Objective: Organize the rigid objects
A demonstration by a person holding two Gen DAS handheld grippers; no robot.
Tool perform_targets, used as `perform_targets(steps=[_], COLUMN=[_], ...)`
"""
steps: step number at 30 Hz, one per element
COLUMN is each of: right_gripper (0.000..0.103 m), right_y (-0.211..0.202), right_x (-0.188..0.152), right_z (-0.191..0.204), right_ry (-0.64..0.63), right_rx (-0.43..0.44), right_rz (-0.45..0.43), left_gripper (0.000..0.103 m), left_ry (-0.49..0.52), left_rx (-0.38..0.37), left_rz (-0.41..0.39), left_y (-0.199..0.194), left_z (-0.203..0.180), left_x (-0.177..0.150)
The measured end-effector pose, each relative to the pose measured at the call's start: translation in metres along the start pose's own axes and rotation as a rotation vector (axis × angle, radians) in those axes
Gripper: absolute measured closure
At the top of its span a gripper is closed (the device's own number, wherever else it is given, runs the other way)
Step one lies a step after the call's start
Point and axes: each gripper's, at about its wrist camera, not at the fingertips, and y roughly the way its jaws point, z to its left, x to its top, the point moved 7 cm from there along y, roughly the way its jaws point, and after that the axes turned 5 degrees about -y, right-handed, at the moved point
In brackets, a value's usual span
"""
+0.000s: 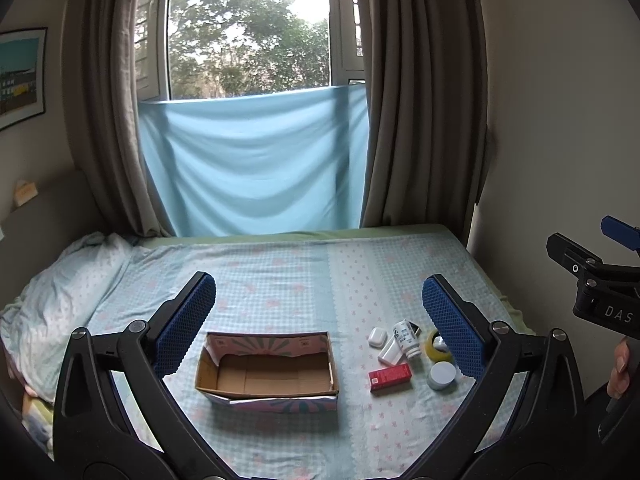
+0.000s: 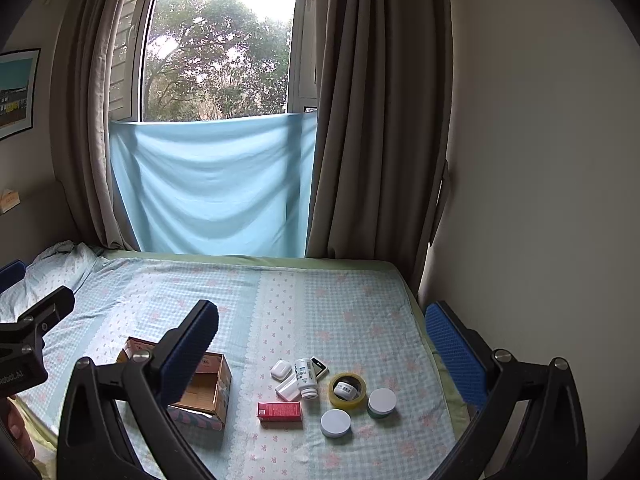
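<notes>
Left gripper [image 1: 318, 320]: jaws spread wide, holding nothing, raised over the cardboard box [image 1: 267, 372].
Right gripper [image 2: 320, 344]: likewise spread and unladen, hovering above the clutter right of the box.

Box: open, nothing visible inside, on the checked bedsheet [image 2: 340, 300].

Right of the box, well apart from it (all lying loose on the sheet): red carton [image 2: 279, 411], white bottle [image 2: 306, 378], earbud case [image 2: 280, 369], tape roll [image 2: 347, 390] with a small jar inside, two round lidded tins [image 2: 335, 423].

Hazards for you: the bottle touches its neighbours, so a grab could nudge them; soft bedding may let round tins tip or roll.
</notes>
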Motion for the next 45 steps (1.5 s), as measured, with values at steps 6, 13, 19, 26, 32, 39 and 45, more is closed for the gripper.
perform_targets(steps=[6, 13, 19, 26, 32, 39, 45], right_gripper=[0.000, 0.000, 0.000, 0.000, 0.000, 0.000, 0.000], right_y=[0.0011, 0.0027, 0.0020, 0.0015, 0.0006, 0.0004, 0.0012], right_x=[0.0011, 0.0004, -0.0002, -0.0005, 0.0005, 0.0008, -0.0008], right_z=[0.0009, 0.0014, 0.0020, 0.0025, 0.0047, 0.0050, 0.0045], right_ry=[0.008, 0.015, 0.013, 0.018, 0.017, 0.018, 0.015], right_rx=[-0.002, -0.004, -0.004, -0.003, -0.003, -0.003, -0.011], right_rz=[0.000, 0.002, -0.001, 0.002, 0.005, 0.003, 0.011], left_gripper=[0.000, 0.000, 0.000, 0.000, 0.000, 0.000, 0.000], left_ry=[-0.009, -0.009, -0.006, -0.009, -0.010, -0.014, -0.019], left_rx=[-0.007, -0.008, -0.005, -0.004, -0.006, -0.008, -0.009], left_rz=[-0.002, -0.011, -0.013, -0.015, -0.007, -0.014, -0.012], left_y=[0.0013, -0.0001, 0.0000, -0.0003, 0.0020, 0.0010, 0.0015], left_z=[0.0015, 0.0026, 0.0012, 0.0017, 0.0038, 0.0066, 0.0072], left_x=[0.0025, 0.0034, 0.0020, 0.0023, 0.0001, 0.0005, -0.0017])
